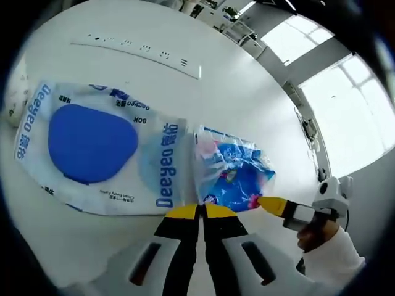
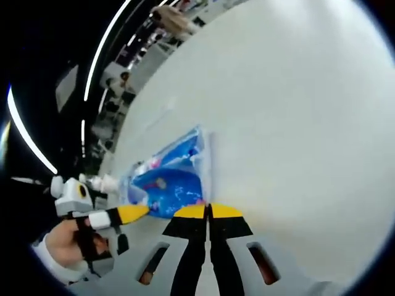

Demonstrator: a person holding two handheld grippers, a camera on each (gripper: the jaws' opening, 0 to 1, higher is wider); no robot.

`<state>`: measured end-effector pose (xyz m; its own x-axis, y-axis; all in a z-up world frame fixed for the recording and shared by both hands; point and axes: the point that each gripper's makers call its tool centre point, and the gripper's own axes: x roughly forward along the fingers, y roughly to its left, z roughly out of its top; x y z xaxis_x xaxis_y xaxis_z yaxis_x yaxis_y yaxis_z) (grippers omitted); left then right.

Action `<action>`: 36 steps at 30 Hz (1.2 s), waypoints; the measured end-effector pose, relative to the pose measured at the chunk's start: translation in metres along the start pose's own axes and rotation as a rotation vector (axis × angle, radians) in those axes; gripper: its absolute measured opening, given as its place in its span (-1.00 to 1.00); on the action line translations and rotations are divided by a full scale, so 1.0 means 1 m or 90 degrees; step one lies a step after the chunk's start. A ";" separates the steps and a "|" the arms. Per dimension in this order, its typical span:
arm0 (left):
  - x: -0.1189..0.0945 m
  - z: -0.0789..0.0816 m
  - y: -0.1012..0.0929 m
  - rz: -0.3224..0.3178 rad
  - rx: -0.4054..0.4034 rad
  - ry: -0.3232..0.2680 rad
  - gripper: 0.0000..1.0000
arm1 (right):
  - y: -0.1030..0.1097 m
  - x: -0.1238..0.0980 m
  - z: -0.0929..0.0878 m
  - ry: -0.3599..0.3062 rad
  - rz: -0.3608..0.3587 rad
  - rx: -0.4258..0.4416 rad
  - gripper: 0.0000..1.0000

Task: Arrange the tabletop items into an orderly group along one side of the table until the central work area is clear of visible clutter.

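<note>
A small blue and pink packet (image 1: 231,176) lies flat on the white table (image 1: 154,24), right beside a large white Deeyeo pack with a blue oval (image 1: 92,145). My left gripper (image 1: 199,209) is shut, its yellow tips at the packet's near edge where the two packs meet. The right gripper's yellow tip (image 1: 271,205) touches the packet's right corner. In the right gripper view the same packet (image 2: 166,179) lies ahead to the left, and my right gripper (image 2: 208,211) is shut at its near corner. The left gripper (image 2: 133,213), held by a hand (image 2: 62,243), touches the other corner. Whether either pinches the wrapper is hidden.
A white power strip (image 1: 142,52) lies across the far side of the table. A pale object (image 1: 15,92) sits at the far left edge. Bare tabletop (image 2: 296,123) stretches to the right of the packet. Windows (image 1: 345,105) and furniture stand beyond the table.
</note>
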<state>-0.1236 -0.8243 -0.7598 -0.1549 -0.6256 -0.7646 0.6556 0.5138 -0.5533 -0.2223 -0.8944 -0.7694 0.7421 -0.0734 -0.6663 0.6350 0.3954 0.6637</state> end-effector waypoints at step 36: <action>-0.006 -0.029 -0.007 -0.065 0.011 0.012 -0.89 | 0.000 0.007 0.004 0.000 -0.017 -0.084 -1.00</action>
<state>-0.1486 -0.8075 -0.7608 -0.2354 -0.6634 -0.7103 0.6483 0.4373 -0.6233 -0.2168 -0.8983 -0.7727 0.7256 -0.0847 -0.6829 0.6201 0.5107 0.5955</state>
